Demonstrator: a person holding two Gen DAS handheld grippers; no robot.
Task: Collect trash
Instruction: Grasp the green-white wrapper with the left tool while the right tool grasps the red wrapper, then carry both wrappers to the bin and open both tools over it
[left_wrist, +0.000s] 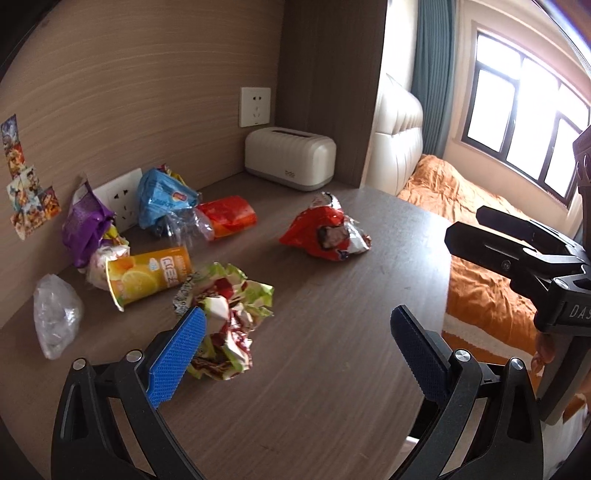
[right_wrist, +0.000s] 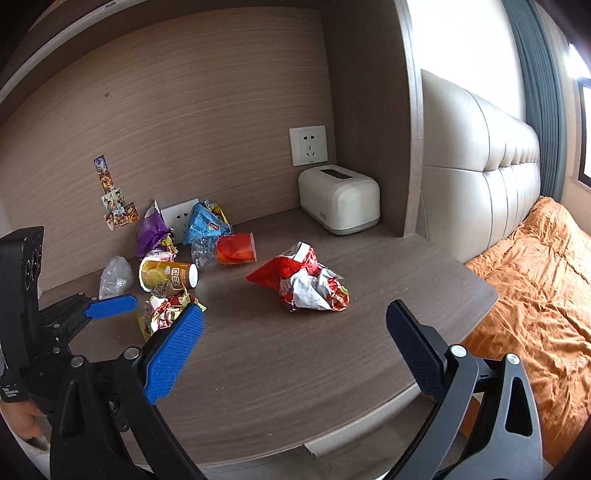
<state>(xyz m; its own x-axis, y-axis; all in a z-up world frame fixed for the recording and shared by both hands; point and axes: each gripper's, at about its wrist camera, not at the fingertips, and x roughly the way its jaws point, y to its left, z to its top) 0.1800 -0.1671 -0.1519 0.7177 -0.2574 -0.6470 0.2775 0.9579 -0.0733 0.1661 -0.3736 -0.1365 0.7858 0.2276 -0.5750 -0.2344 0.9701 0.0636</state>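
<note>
Your left gripper (left_wrist: 299, 328) is spread wide and holds nothing; its left blue pad (left_wrist: 177, 354) sits just against the crumpled green-and-red wrapper (left_wrist: 236, 314) on the wooden desk (left_wrist: 332, 369). Your right gripper (right_wrist: 295, 343) is also spread wide and empty, hovering above bare desk, with the red snack bag (right_wrist: 303, 280) lying ahead between its fingers and apart from them. Behind the green wrapper lie the orange paper cup (left_wrist: 147, 277) on its side, a clear plastic bag (left_wrist: 55, 317), a purple bag (left_wrist: 83, 225), a blue bag (left_wrist: 166, 199) and an orange packet (left_wrist: 229, 216), crowded near the back wall. A cream tissue box (left_wrist: 291, 158) sits in the back corner. Open desk runs to the curved front edge; to your right the desk ends beside the bed (right_wrist: 535, 277).
</note>
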